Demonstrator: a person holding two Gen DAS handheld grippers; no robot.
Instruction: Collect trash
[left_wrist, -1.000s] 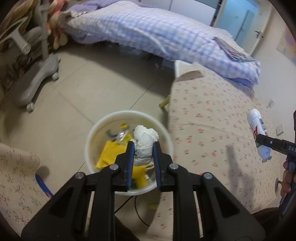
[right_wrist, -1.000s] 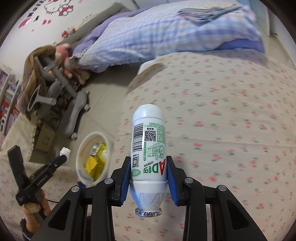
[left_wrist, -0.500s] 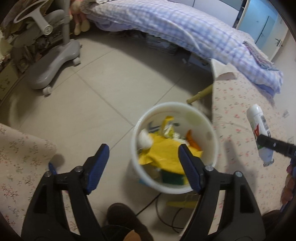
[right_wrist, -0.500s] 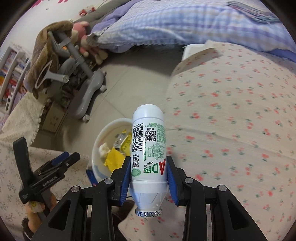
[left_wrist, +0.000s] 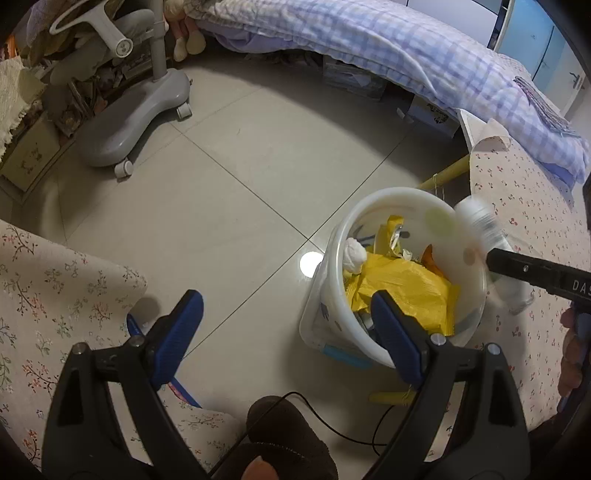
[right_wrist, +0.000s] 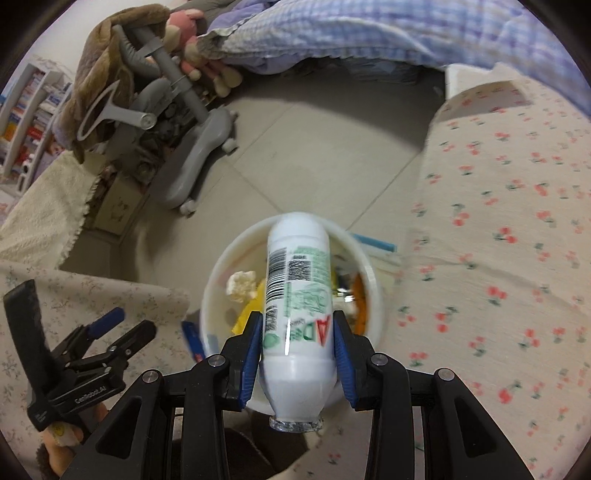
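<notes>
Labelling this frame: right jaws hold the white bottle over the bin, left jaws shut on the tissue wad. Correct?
Not quite. The left gripper is empty, its jaws wide apart after just opening; the tissue wad lies in the white bin, as the left wrist view shows. The rest holds: the right gripper has the white bottle between its jaws over the bin.

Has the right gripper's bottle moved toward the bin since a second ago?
Yes. The bottle, then over the floral cover, now hangs above the white bin, right gripper just easing open.
</notes>
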